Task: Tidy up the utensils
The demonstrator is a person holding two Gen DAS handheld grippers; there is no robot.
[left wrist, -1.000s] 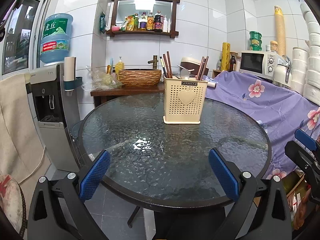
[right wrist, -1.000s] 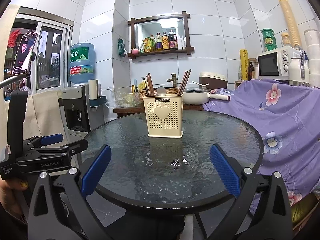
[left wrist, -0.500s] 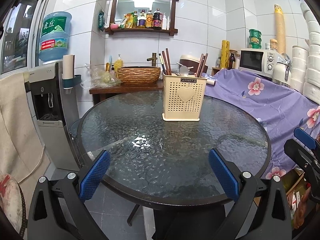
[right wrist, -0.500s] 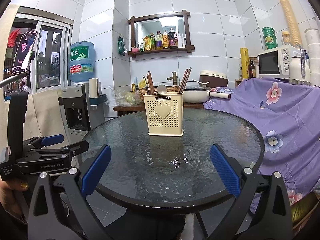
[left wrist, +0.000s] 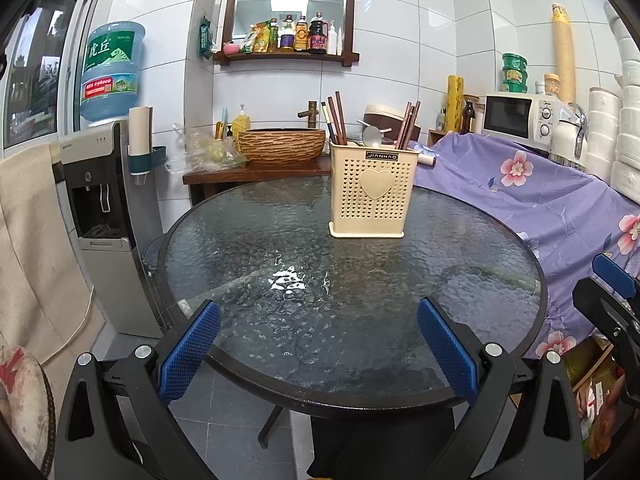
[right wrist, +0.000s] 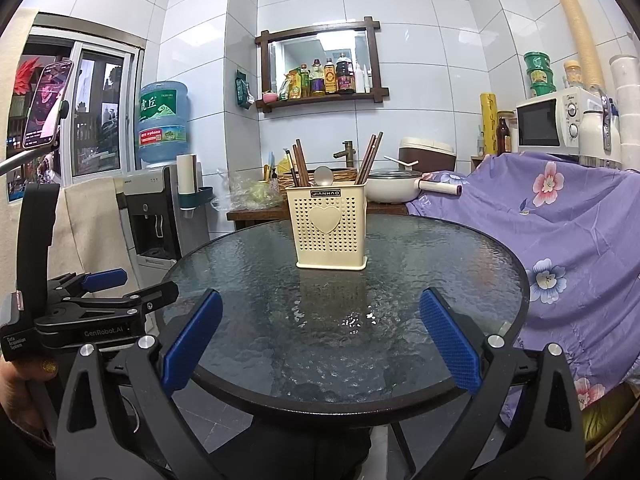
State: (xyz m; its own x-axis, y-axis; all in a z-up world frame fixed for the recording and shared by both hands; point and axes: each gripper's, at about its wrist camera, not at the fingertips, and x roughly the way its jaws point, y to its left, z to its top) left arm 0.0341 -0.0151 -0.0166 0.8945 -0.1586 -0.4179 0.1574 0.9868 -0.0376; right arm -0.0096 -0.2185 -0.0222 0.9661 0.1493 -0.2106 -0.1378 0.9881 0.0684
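Observation:
A cream perforated utensil holder (left wrist: 370, 192) with a heart on its front stands upright on the round glass table (left wrist: 240, 264). It holds brown chopsticks (left wrist: 335, 120) and a metal spoon (left wrist: 372, 136). The holder also shows in the right wrist view (right wrist: 330, 228), with its chopsticks (right wrist: 370, 158) and spoon (right wrist: 323, 176). My left gripper (left wrist: 318, 346) is open and empty over the table's near edge. My right gripper (right wrist: 320, 338) is open and empty, also at the near edge. Each gripper shows at the side of the other's view.
A water dispenser (left wrist: 102, 208) stands left of the table. A purple flowered cloth (left wrist: 560, 184) covers furniture on the right, with a microwave (left wrist: 516, 114) behind. A woven basket (left wrist: 280, 146) sits on a wooden side table behind the glass table. A phone on a mount (right wrist: 46, 104) is at far left.
Both grippers have drawn back and lifted slightly, so the table looks a little farther away. Both stay open and empty. The holder has not moved.

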